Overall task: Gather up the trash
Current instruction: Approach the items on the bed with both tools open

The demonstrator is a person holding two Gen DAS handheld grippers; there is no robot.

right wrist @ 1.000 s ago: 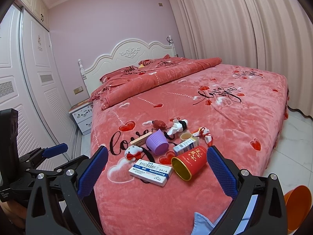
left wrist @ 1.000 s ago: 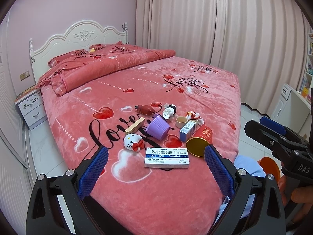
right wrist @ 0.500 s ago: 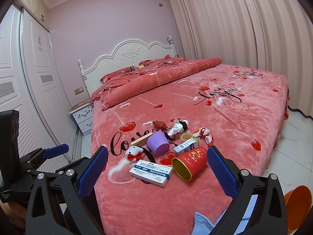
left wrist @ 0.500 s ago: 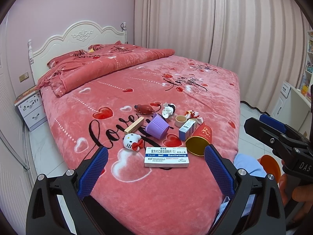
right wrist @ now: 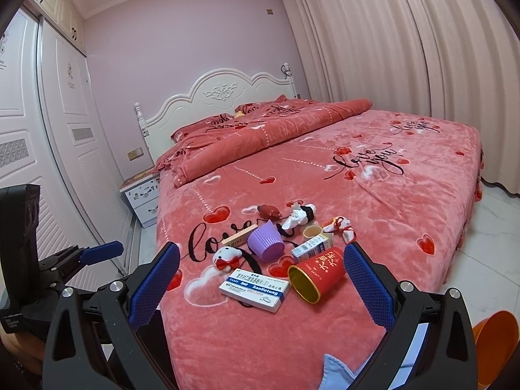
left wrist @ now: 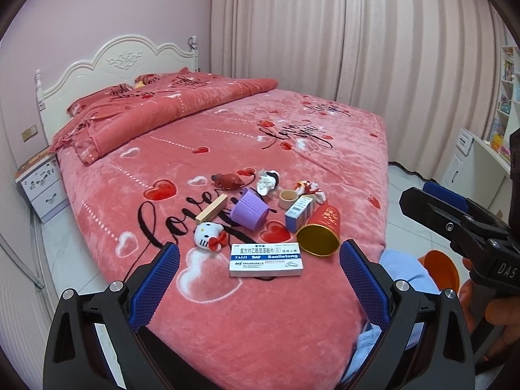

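Trash lies clustered near the foot of the bed (left wrist: 227, 325), where the medicine box (left wrist: 266, 259) and red canister (right wrist: 317, 273) look light and stiff, best pinched across narrow sides, both left gripper (left wrist: 259, 284) and right gripper (right wrist: 261, 284) spread wide, empty.

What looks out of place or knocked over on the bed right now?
A cluster of clutter sits near the bed's foot. The red canister lies on its side, open mouth toward the camera, and the purple cup is tipped over. A crumpled tissue lies behind them. Nothing appears spilled.
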